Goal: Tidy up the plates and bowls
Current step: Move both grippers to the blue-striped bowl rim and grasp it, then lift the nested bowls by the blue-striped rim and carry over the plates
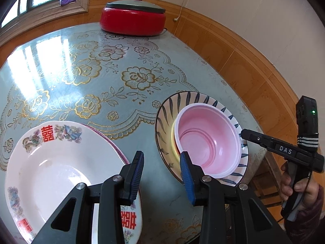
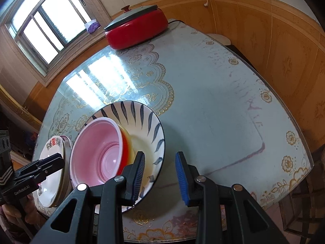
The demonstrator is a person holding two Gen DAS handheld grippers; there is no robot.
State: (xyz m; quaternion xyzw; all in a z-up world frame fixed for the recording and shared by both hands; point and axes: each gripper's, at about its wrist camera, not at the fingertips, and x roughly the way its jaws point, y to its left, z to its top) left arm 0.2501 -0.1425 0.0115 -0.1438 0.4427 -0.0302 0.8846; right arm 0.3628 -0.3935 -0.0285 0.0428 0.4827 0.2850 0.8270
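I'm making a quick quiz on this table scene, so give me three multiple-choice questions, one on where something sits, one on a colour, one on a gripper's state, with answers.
1. Where is the pink plastic bowl?
A. Nested in the white ceramic bowl with dark leaf strokes
B. On the white plate with red characters
C. Beside the cooker

2. What colour is the body of the lidded round electric cooker at the table's far edge?
A. Blue
B. Red
C. Yellow

3. What are the jaws of the left gripper doing?
A. Clamping the plate
B. Clamping the pink bowl
C. Standing apart with nothing between them

Answers: 1 A, its rim lies inside the striped bowl's wall. 2 B, red under a grey-green lid. 3 C, only tablecloth shows between the blue pads.
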